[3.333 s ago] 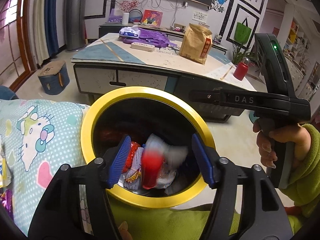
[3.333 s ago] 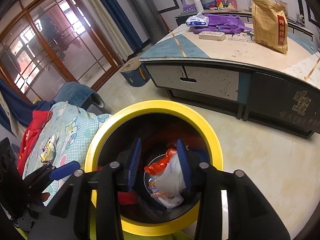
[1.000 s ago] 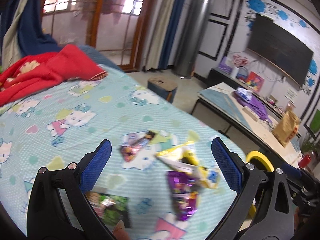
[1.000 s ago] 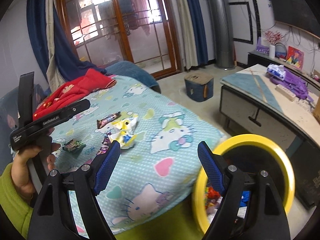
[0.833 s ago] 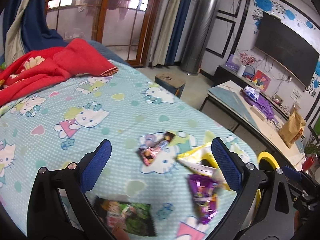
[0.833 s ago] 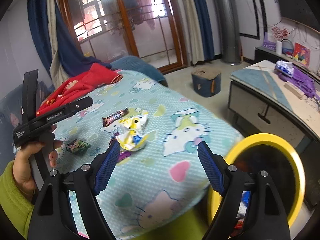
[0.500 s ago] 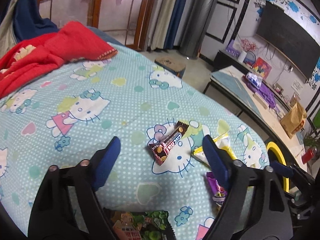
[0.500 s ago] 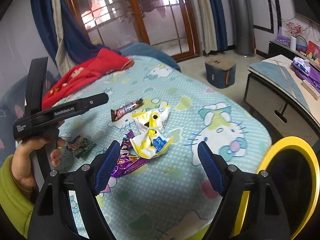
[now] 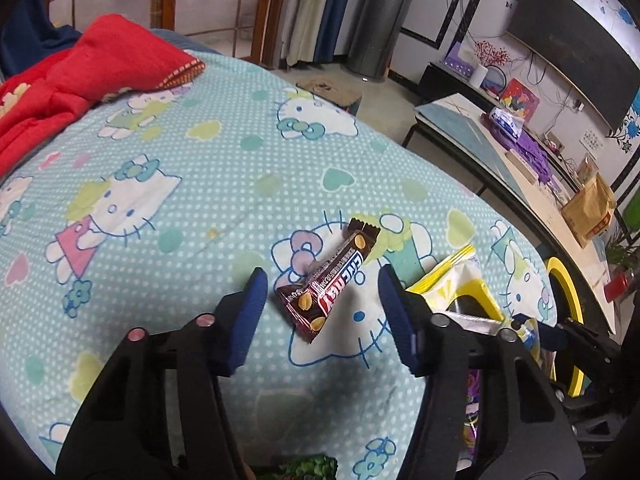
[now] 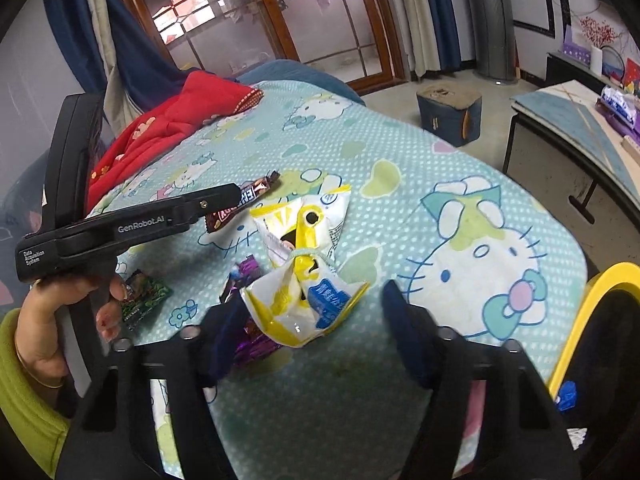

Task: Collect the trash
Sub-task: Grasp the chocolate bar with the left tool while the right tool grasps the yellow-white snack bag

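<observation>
A brown candy bar wrapper (image 9: 329,283) lies on the Hello Kitty bedspread (image 9: 168,184). My left gripper (image 9: 320,312) is open, its blue pads on either side of the wrapper's near end. A crumpled yellow and white bag (image 10: 304,264) lies beside it and also shows in the left wrist view (image 9: 460,284). My right gripper (image 10: 312,328) is open, its jaws straddling the bag's near end. A purple wrapper (image 10: 248,320) and a green wrapper (image 10: 144,300) lie close by. The candy bar wrapper (image 10: 240,204) also shows in the right wrist view behind the left gripper.
A yellow-rimmed black trash bin (image 10: 592,320) stands at the bed's right edge, also in the left wrist view (image 9: 564,300). A red blanket (image 9: 80,76) lies at the far left of the bed. A low cabinet (image 10: 580,144) and a blue stool (image 10: 448,116) stand beyond.
Both grippers swung from the bin to the bed and came down close to the wrappers. The left jaws narrowed around the candy bar wrapper; the right gripper closed in on the yellow bag.
</observation>
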### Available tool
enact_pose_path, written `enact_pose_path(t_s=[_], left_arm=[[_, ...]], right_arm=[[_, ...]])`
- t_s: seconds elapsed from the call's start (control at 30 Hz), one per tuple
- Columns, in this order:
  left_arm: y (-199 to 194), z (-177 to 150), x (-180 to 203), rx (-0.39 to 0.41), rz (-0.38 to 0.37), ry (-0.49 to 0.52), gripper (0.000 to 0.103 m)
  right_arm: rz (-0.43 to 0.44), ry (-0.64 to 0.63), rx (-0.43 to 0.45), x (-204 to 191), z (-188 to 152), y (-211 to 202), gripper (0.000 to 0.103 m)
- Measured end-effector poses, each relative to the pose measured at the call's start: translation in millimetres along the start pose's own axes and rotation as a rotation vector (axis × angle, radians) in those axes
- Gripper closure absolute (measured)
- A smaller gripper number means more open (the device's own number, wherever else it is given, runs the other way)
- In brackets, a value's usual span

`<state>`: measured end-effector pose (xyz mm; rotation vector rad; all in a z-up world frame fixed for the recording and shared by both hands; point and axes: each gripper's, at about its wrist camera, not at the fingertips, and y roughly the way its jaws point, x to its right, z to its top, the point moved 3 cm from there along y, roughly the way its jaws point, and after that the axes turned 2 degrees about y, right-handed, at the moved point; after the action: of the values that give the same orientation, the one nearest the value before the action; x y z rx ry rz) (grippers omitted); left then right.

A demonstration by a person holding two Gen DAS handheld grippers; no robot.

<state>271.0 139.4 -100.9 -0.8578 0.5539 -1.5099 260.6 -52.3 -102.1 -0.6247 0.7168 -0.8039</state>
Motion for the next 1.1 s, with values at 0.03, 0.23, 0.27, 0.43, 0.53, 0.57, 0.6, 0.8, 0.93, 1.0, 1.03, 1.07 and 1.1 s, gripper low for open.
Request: enact_pose_path(t_s=[0.03, 0.23, 0.27, 0.43, 0.53, 0.57, 0.6, 0.8, 0.93, 1.0, 1.03, 1.07, 1.1], left_arm=[[2, -1, 0, -0.007, -0.003, 0.000, 0.060], [8, -5, 3, -0.021, 0.009, 0.023, 0.063], [8, -5, 4, -0.021, 0.011, 0.026, 0.067], [9, -8, 7, -0.026, 0.027, 0.047, 0.077], [8, -9, 8, -0.026, 0.028, 0.055, 0.079], [7, -8, 9, -0.025, 0.026, 0.055, 0.080], [6, -9, 10, -0.023, 0.020, 0.053, 0.081], [-12, -14, 19, 0.030, -0.043, 0.021, 0.085], [-30, -17, 27, 0.081, -0.074, 0.000, 0.085], [-40, -19, 32, 0.105, -0.088, -0.007, 0.085], [-45, -20, 35, 0.120, -0.094, -0.007, 0.085], [-51, -21, 38, 0.134, -0.098, -0.009, 0.085], [-55, -23, 41, 0.141, -0.103, -0.011, 0.085]], right_arm=[[0.003, 0.005, -0.001, 1, -1, 1, 0.057], [0.015, 0.034, 0.024, 9, -7, -3, 0.065], [0.011, 0.035, 0.029, 9, -8, -4, 0.066], [-0.010, 0.044, 0.055, 14, -15, -15, 0.067], [-0.028, 0.042, 0.064, 17, -21, -22, 0.067], [-0.032, 0.041, 0.066, 17, -21, -23, 0.067], [-0.036, 0.043, 0.069, 18, -24, -25, 0.067], [-0.056, 0.041, 0.079, 20, -30, -32, 0.069], [-0.058, 0.037, 0.091, 20, -33, -37, 0.070], [-0.056, 0.040, 0.099, 20, -35, -40, 0.071], [-0.055, 0.041, 0.101, 20, -35, -41, 0.071], [-0.055, 0.039, 0.104, 19, -34, -42, 0.071], [-0.055, 0.037, 0.108, 19, -34, -44, 0.071]])
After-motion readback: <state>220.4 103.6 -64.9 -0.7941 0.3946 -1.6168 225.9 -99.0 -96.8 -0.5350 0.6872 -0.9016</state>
